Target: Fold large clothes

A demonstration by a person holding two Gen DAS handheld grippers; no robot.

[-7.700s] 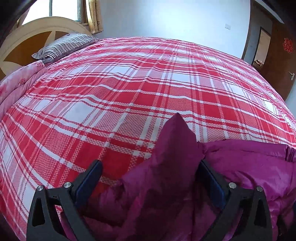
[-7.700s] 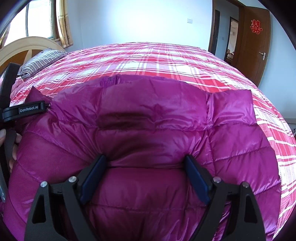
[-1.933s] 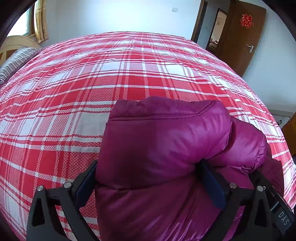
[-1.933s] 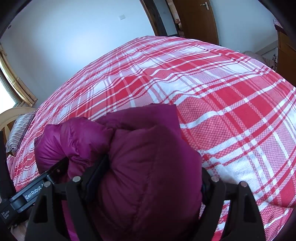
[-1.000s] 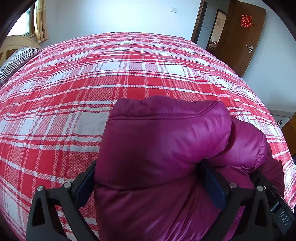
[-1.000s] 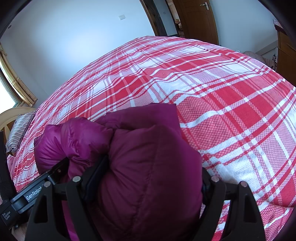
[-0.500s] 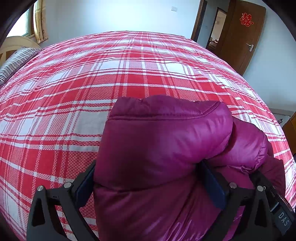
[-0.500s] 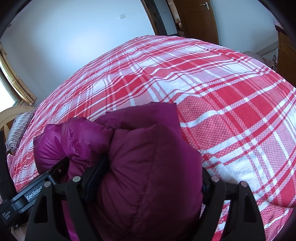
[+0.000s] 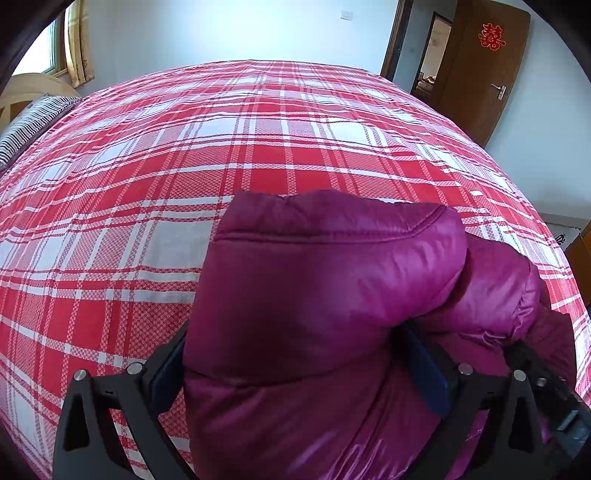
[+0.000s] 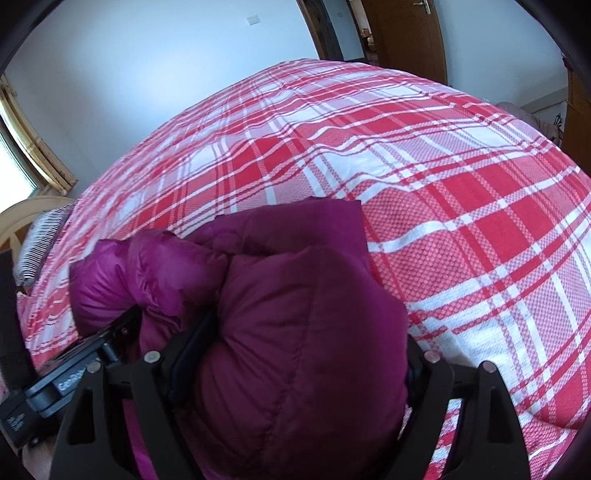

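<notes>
Pillow (image 9: 26,122): striped, far left edge of the left wrist view, at the head of the bed beside a pale wooden headboard (image 9: 22,86).
Curtain (image 9: 77,44): yellowish, upper left, by the window.
Bedspread (image 9: 221,155): red-and-white plaid, covers the whole bed; fills most of both views.
Left gripper (image 9: 295,373): low centre of its own view, fingers spread fairly wide with a thick puffed fold of the jacket wedged between the blue pads; both pads press into the fabric.
Down jacket (image 9: 325,295): magenta, quilted, bunched into a bulky roll on the near part of the bedspread; a stitched hem edge runs across its top in the left view.
Right gripper (image 10: 295,369): fingers likewise wide apart around a fat lobe of the same jacket (image 10: 295,332); left pad visible against the fabric, right pad mostly hidden behind the bulge.
Gripper spacing: the two tools sit just beside each other; the left one's black body shows at lower left of the right wrist view, touching the jacket.
Door (image 9: 484,66): brown wood, far right, red paper emblem (image 9: 490,36) near its top.
</notes>
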